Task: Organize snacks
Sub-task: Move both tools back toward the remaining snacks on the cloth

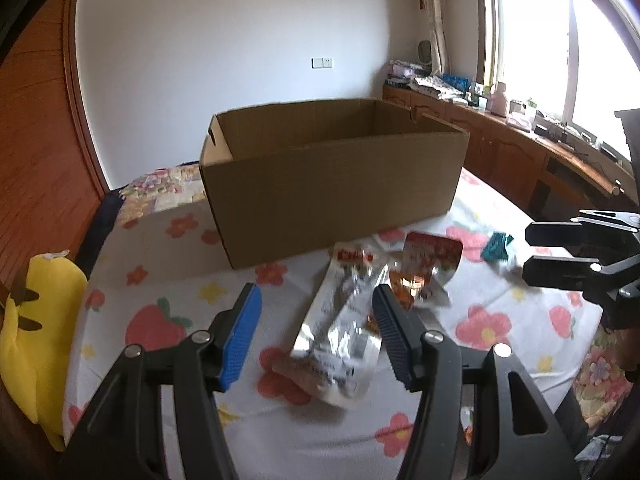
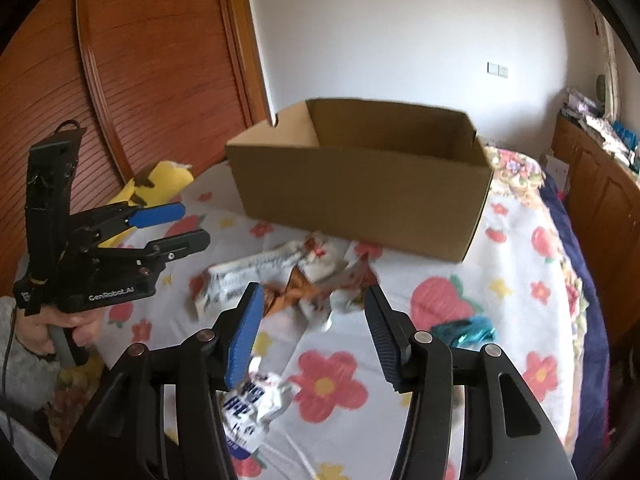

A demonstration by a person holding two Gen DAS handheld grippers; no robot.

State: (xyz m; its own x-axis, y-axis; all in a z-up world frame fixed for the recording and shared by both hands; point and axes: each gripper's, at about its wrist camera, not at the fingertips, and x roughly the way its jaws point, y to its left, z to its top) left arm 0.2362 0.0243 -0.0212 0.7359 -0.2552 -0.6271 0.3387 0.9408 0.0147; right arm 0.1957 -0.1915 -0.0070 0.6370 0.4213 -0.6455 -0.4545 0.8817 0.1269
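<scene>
An open cardboard box (image 1: 332,184) stands on the floral bedsheet; it also shows in the right wrist view (image 2: 360,196). In front of it lie snack packets: a long silver one (image 1: 340,328), a red-and-white one (image 1: 432,264) and a small teal one (image 1: 496,246). My left gripper (image 1: 316,320) is open, hovering over the silver packet. My right gripper (image 2: 312,320) is open above a heap of packets (image 2: 296,276). A white-and-blue packet (image 2: 252,408) lies under its left finger, and a teal packet (image 2: 464,334) lies to the right.
A yellow plush toy (image 1: 36,340) lies at the bed's left edge. Wooden wardrobe doors (image 2: 140,60) stand to the left. A cluttered wooden counter (image 1: 500,128) runs under the window on the right. The left gripper appears in the right wrist view (image 2: 172,224).
</scene>
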